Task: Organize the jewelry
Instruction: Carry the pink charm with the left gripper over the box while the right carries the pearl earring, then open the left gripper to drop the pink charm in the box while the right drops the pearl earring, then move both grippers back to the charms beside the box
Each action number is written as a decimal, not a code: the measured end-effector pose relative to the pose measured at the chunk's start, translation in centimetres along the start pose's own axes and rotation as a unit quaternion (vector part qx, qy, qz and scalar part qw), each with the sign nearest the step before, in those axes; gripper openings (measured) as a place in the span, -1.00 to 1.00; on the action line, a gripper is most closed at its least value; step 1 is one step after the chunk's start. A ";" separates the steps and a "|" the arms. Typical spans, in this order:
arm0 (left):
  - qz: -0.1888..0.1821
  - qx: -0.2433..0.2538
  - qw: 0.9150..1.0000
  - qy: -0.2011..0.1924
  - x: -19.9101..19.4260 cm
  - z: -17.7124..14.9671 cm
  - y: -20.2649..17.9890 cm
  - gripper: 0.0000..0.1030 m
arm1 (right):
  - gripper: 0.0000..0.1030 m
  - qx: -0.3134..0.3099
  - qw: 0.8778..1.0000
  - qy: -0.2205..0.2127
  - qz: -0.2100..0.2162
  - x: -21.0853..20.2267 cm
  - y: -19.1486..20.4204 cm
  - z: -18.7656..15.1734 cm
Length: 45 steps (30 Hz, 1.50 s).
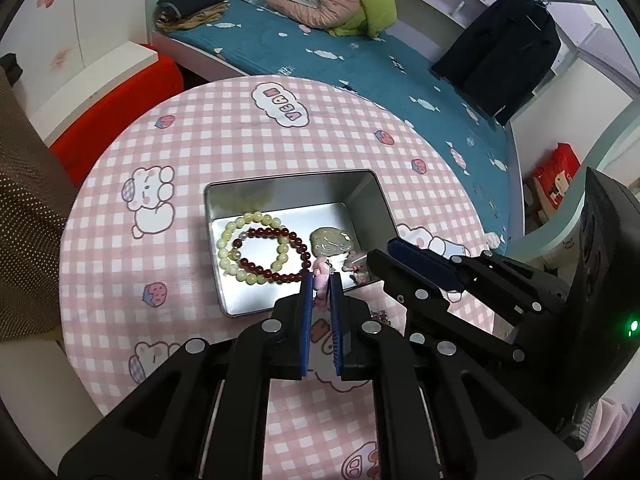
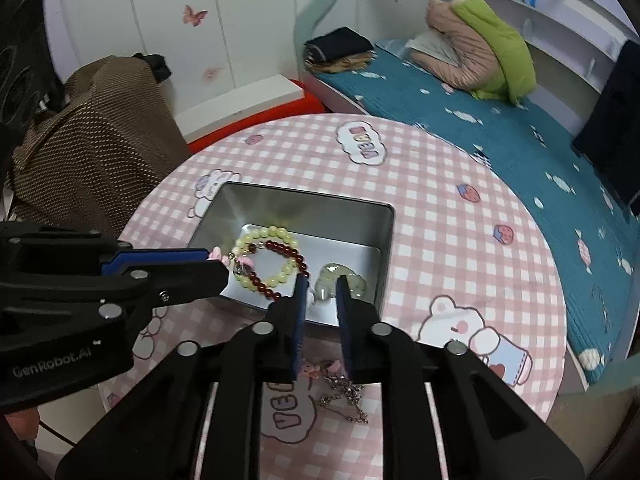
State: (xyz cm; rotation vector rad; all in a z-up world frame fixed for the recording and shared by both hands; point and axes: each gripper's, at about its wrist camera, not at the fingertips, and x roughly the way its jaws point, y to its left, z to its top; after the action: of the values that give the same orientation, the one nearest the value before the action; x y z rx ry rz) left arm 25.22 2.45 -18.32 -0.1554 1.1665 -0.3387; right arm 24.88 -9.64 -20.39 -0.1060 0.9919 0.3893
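Note:
A silver metal tin (image 1: pixel 218 216) (image 2: pixel 384 240) sits on the pink checked table. In it lie a pale yellow bead bracelet (image 1: pixel 226 236) (image 2: pixel 260 234), a dark red bead bracelet (image 1: pixel 280 234) (image 2: pixel 286 248) and a greenish jade pendant (image 1: pixel 332 240) (image 2: pixel 352 276). My left gripper (image 1: pixel 320 284) (image 2: pixel 218 258) is shut on a pink charm (image 1: pixel 320 276) (image 2: pixel 243 261) over the tin's near edge. My right gripper (image 2: pixel 321 284) (image 1: pixel 380 252) is open and empty, over the tin's near rim by the pendant. A silver chain with pink charms (image 2: pixel 344 392) lies on the table under it.
The round table (image 1: pixel 248 136) has its edge all around. A teal bed (image 1: pixel 340 56) with folded clothes and quilts stands behind it. A brown dotted chair cover (image 2: pixel 88 152) and a red stool (image 1: pixel 120 108) are at the left.

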 end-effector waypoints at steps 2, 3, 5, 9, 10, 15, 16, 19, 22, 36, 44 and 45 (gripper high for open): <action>-0.002 0.002 1.000 0.004 0.4 0.1 -0.2 -0.83 | -0.58 0.005 1.000 -0.001 -0.010 -0.1 -0.3 -0.1; -0.003 0.003 1.000 0.006 0.5 0.1 -0.2 -0.83 | -0.56 0.009 1.000 -0.003 -0.012 -0.3 -0.6 -0.1; -0.005 0.007 1.000 0.008 0.8 0.2 -0.4 -0.83 | -0.54 0.015 1.000 -0.006 -0.017 -0.5 -1.0 -0.1; -0.007 0.011 1.000 0.015 1.5 0.4 -0.7 -0.83 | -0.53 0.026 0.999 -0.008 -0.026 -0.9 -1.8 -0.4; -0.007 0.012 1.000 0.017 1.7 0.5 -0.7 -0.83 | -0.53 0.028 0.999 -0.007 -0.028 -0.9 -1.9 -0.4; -0.003 0.013 1.000 0.027 2.6 0.8 -0.9 -0.82 | -0.51 0.042 0.998 0.001 -0.040 -1.3 -2.9 -1.2; -0.002 0.015 1.000 0.027 2.6 0.8 -0.9 -0.82 | -0.50 0.046 0.998 0.002 -0.043 -1.3 -3.2 -1.3; 0.000 0.015 0.999 0.034 3.0 0.8 -1.0 -0.80 | -0.48 0.059 0.997 0.009 -0.054 -1.4 -3.9 -1.9; 0.005 0.013 0.999 0.040 3.3 0.7 -1.0 -0.69 | -0.48 0.066 0.996 0.010 -0.058 -1.7 -4.3 -2.4; 0.019 0.018 0.999 0.030 2.2 0.1 -1.3 -0.66 | -0.40 0.069 0.996 0.002 -0.058 -2.9 -4.4 -3.1; 0.030 0.016 0.999 0.018 0.8 -1.1 -1.4 -0.23 | -0.14 0.068 0.996 0.003 -0.052 -3.0 -4.1 -3.7; 0.032 0.015 0.999 0.018 0.7 -1.2 -1.3 -0.21 | -0.12 0.067 0.997 0.005 -0.050 -3.0 -4.1 -3.8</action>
State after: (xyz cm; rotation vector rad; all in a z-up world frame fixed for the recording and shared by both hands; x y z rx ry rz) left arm 24.07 1.03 -19.01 -0.0861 1.1981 -0.3037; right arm 21.93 -15.20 -20.34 -0.0367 1.0157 0.2304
